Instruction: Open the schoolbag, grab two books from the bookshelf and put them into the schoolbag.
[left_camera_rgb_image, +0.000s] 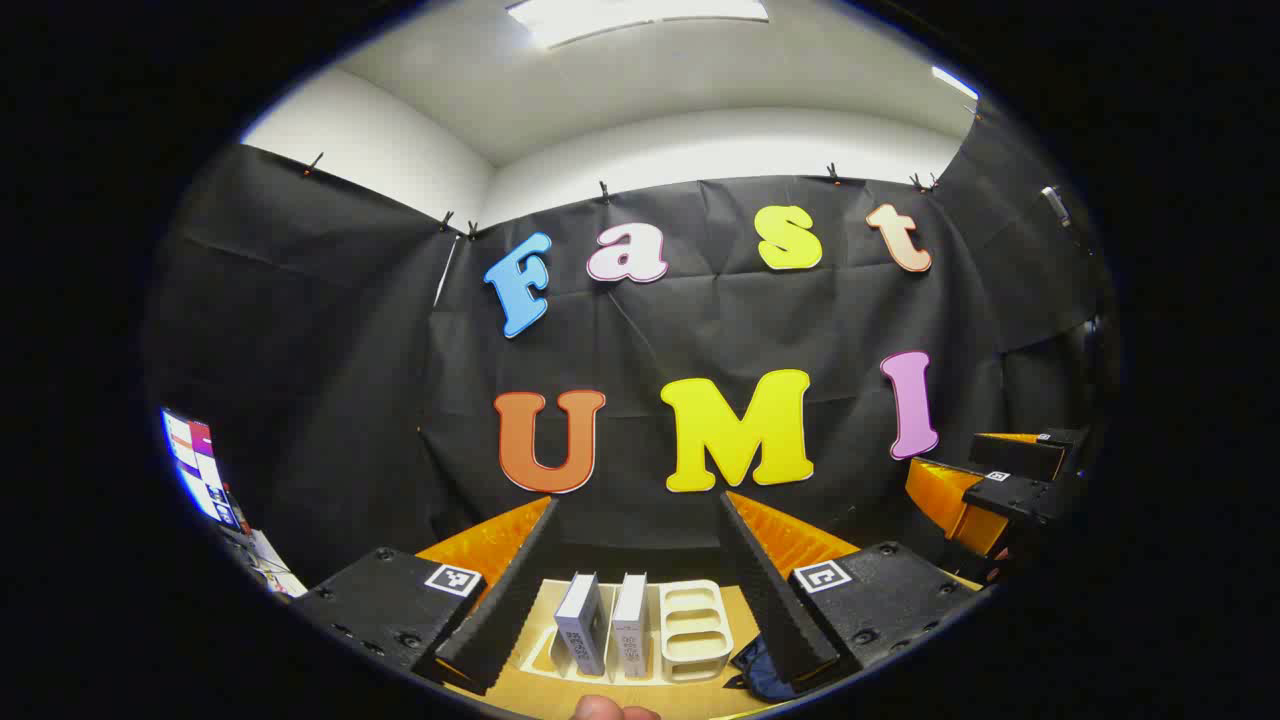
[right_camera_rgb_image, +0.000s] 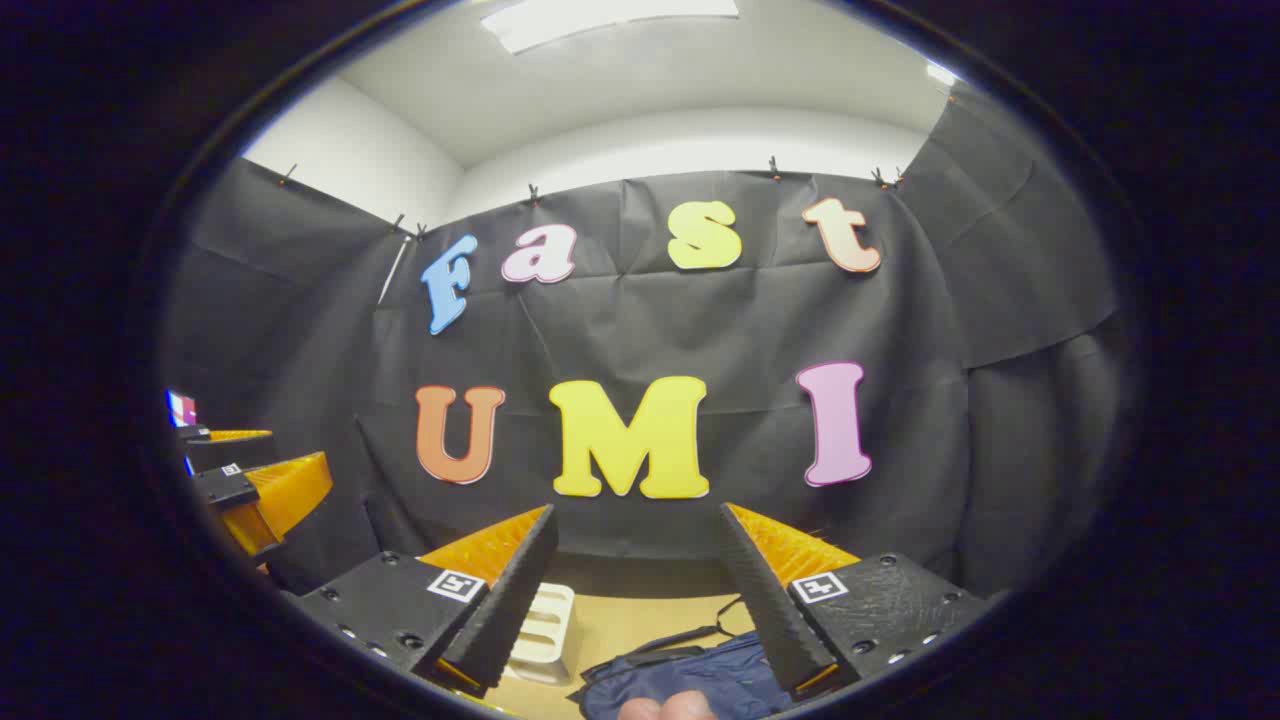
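Ahead, left gripper (left_camera_rgb_image: 640, 600) faces books (left_camera_rgb_image: 605, 625); right gripper (right_camera_rgb_image: 640, 600), schoolbag (right_camera_rgb_image: 690, 675).

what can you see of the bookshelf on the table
The bookshelf is a small cream rack, plastic by its look, standing on the wooden table ahead of the open left tool. It has upright dividers with slotted openings. Two books stand upright in it, side by side and slightly tilted, left of the empty end divider. A dark blue schoolbag lies just to its right. In the right gripper view its end shows at.
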